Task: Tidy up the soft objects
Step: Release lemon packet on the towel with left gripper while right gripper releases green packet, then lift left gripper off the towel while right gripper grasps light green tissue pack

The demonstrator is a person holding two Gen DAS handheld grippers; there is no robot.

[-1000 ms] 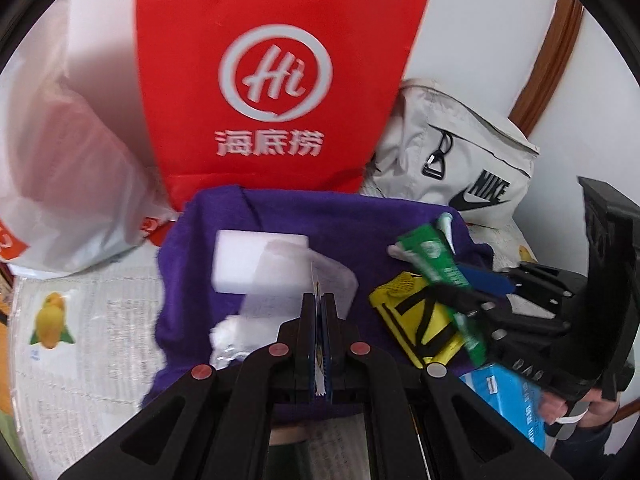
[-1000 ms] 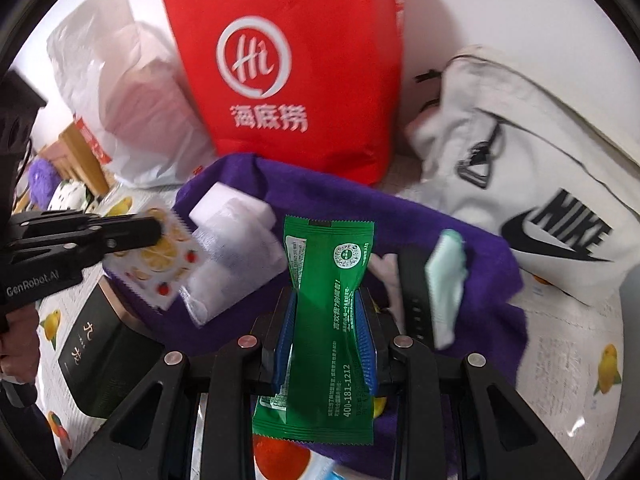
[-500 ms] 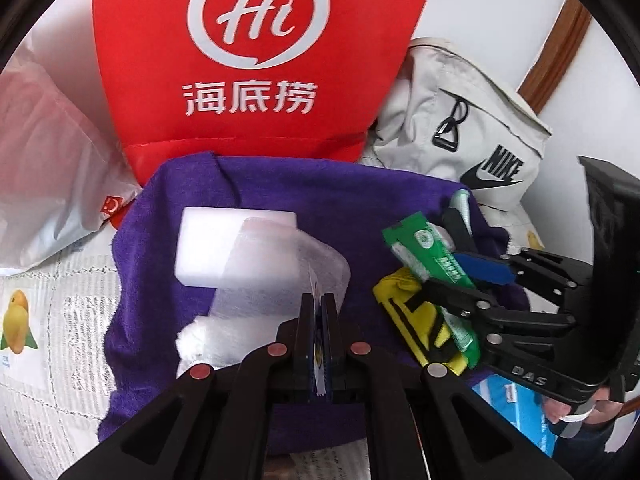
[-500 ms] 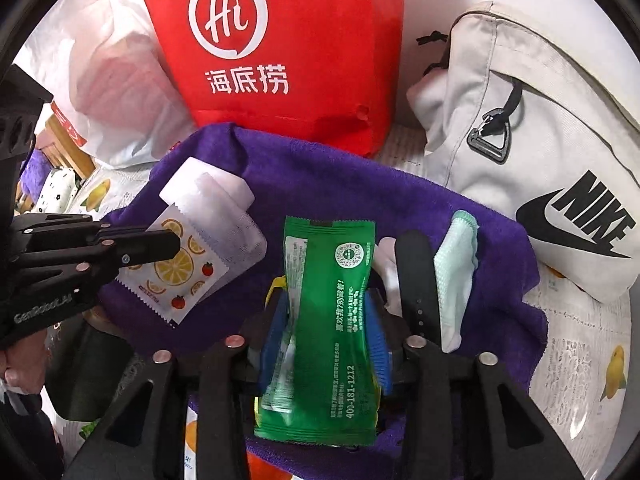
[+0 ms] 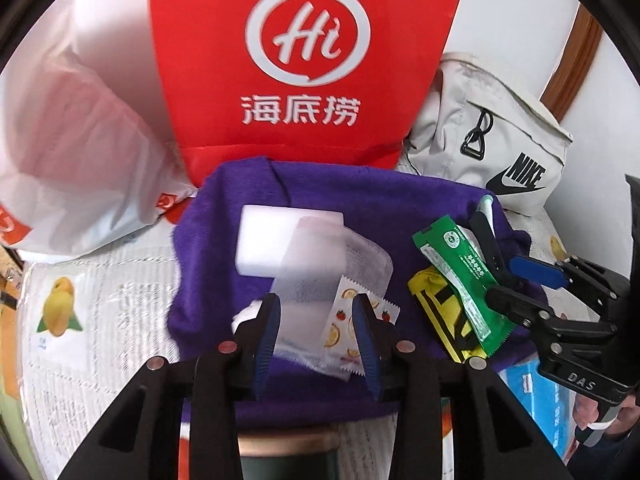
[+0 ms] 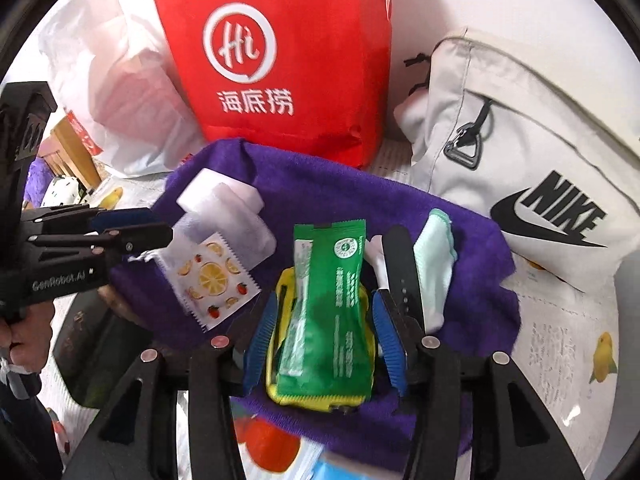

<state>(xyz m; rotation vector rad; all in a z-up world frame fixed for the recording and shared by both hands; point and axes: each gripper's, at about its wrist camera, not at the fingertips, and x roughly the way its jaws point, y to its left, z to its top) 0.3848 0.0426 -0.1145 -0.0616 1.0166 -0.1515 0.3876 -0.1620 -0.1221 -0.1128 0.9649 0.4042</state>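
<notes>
A purple cloth (image 5: 320,196) is spread out with soft items on it. My left gripper (image 5: 316,304) is opening over a fruit-print sachet (image 5: 344,336). The sachet lies loose between the pads on a white mesh wrap (image 5: 336,264), beside a white foam block (image 5: 272,236). In the right wrist view the sachet (image 6: 216,276) rests flat under the left gripper (image 6: 132,228). My right gripper (image 6: 324,300) is opening too. A green packet (image 6: 328,312) lies between its blue pads, on top of a yellow pouch (image 6: 280,292), and the pads stand off it.
A red paper bag (image 5: 308,60) stands behind the cloth, a white plastic bag (image 5: 80,152) to its left, and a pale Nike bag (image 6: 520,140) to its right. A black strap (image 6: 400,272) and a mint cloth (image 6: 436,264) lie right of the packet. A blue box (image 5: 544,400) sits near the front.
Both grippers went from shut to open. The sachet dropped out of the left jaws onto the mesh wrap. The green packet settled out of the right jaws onto the yellow pouch.
</notes>
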